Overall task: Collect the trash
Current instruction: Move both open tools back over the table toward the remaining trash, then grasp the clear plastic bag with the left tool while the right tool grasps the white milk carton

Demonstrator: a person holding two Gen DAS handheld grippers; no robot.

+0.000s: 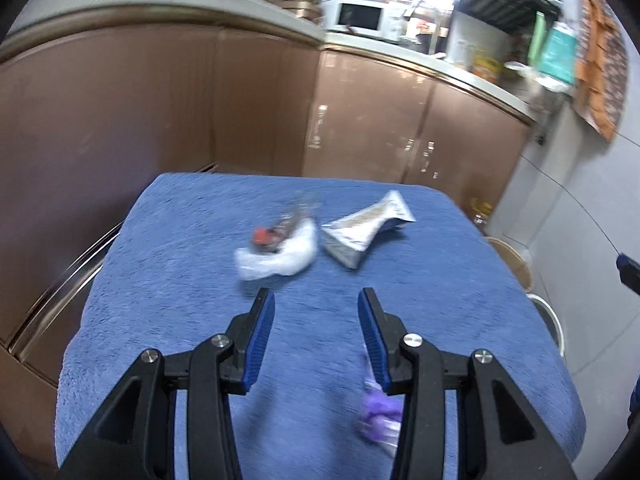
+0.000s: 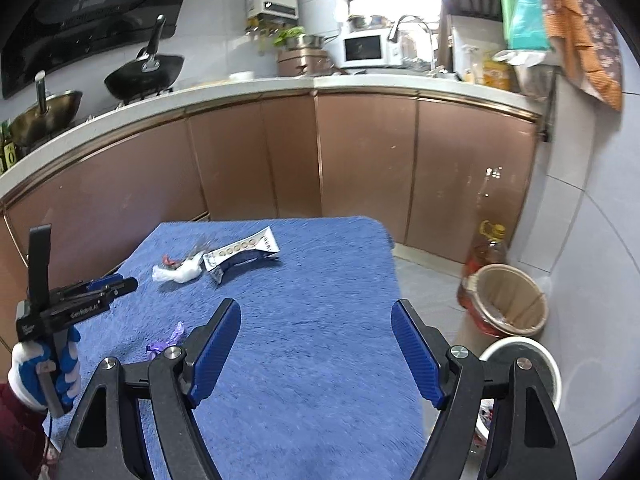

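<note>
Both your left gripper (image 1: 316,300) and right gripper (image 2: 316,312) hover with fingers spread and empty over the blue-covered desk (image 2: 320,280), near a crumpled white tissue (image 1: 276,256).

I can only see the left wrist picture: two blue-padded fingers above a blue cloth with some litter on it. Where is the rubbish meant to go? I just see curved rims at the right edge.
Observer: In the right wrist view, an open tan bin stands on the floor, right of the table.
Operator: Is that the only one?
Observer: No. A white bin stands nearer the camera, with something colourful inside.
Operator: And is the other gripper carrying anything?
Observer: No. The right gripper is open, with only bare cloth showing between its pads.
</note>
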